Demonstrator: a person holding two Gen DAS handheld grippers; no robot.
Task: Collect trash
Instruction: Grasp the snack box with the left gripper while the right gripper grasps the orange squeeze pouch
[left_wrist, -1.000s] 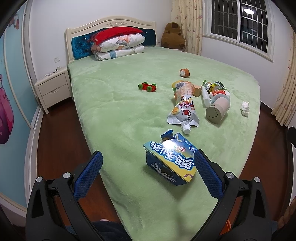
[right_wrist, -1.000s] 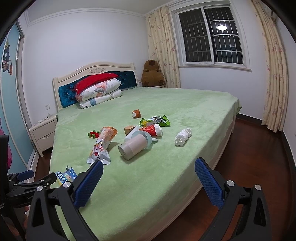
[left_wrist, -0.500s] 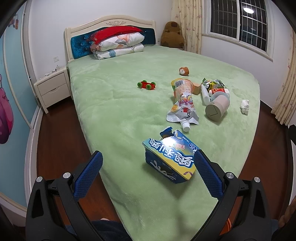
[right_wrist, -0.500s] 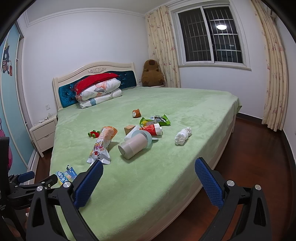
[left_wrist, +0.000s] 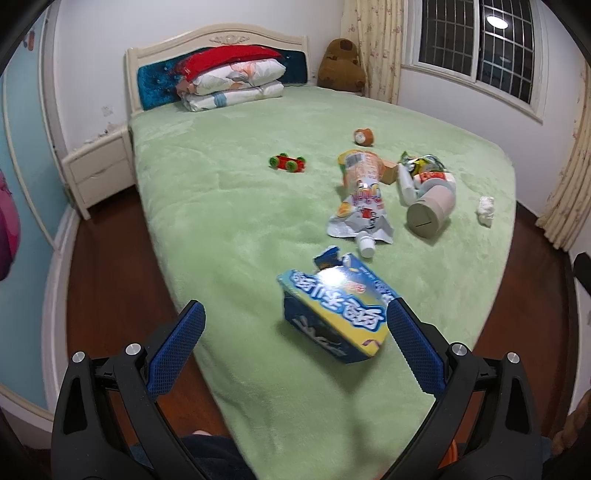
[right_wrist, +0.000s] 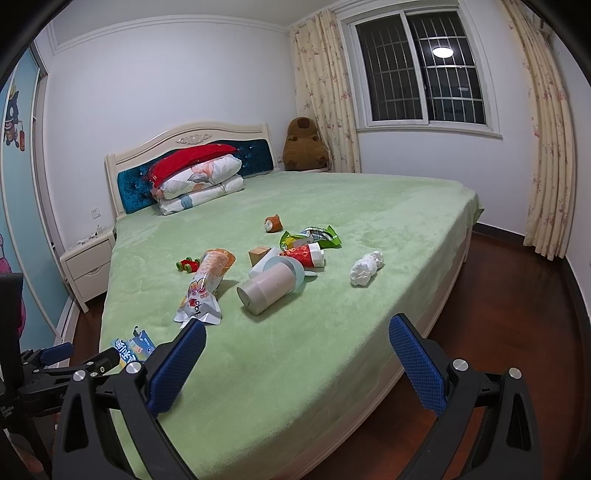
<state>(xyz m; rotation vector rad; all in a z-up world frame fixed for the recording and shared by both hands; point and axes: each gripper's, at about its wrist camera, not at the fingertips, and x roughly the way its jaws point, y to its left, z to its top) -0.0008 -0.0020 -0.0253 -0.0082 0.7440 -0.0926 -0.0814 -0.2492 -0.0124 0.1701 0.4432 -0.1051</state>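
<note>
- Lying on the green plush bedspread (left_wrist: 229, 206) near the foot corner: a torn blue-and-yellow snack box (left_wrist: 338, 312), glossy cardboard, long axis running from upper left to lower right in the left wrist view, ragged open flap pointing toward the headboard (left_wrist: 218, 40).
- Hovering with blue mesh-textured pads spread wide and gripping nothing: left gripper (left_wrist: 295, 347), its right pad just beside the box's near corner; touching or not, cannot tell.
- Hanging over the bed's foot edge, pads likewise parted and empty: right gripper (right_wrist: 297, 363), well apart from the litter.
- Lying flat farther up the bed: a crinkled spout pouch (left_wrist: 360, 201), white cap (left_wrist: 366, 245) pointing toward the box, orange end toward the pillows (left_wrist: 231, 83).
- Resting on its side just right of the pouch: a beige cylindrical paper cup (left_wrist: 430, 212), flat base facing the camera, pale blue rim at the far end.
- Bunching behind the cup: a red-and-white wrapper (right_wrist: 304, 254) and a green foil bag (right_wrist: 314, 236).
- Sitting alone near the right edge: a crumpled white tissue (right_wrist: 365, 267).
- Scattering among the litter: a red toy car with green wheels (left_wrist: 288, 162), a small wooden block (right_wrist: 258, 254), a small round orange toy (left_wrist: 364, 136).
</note>
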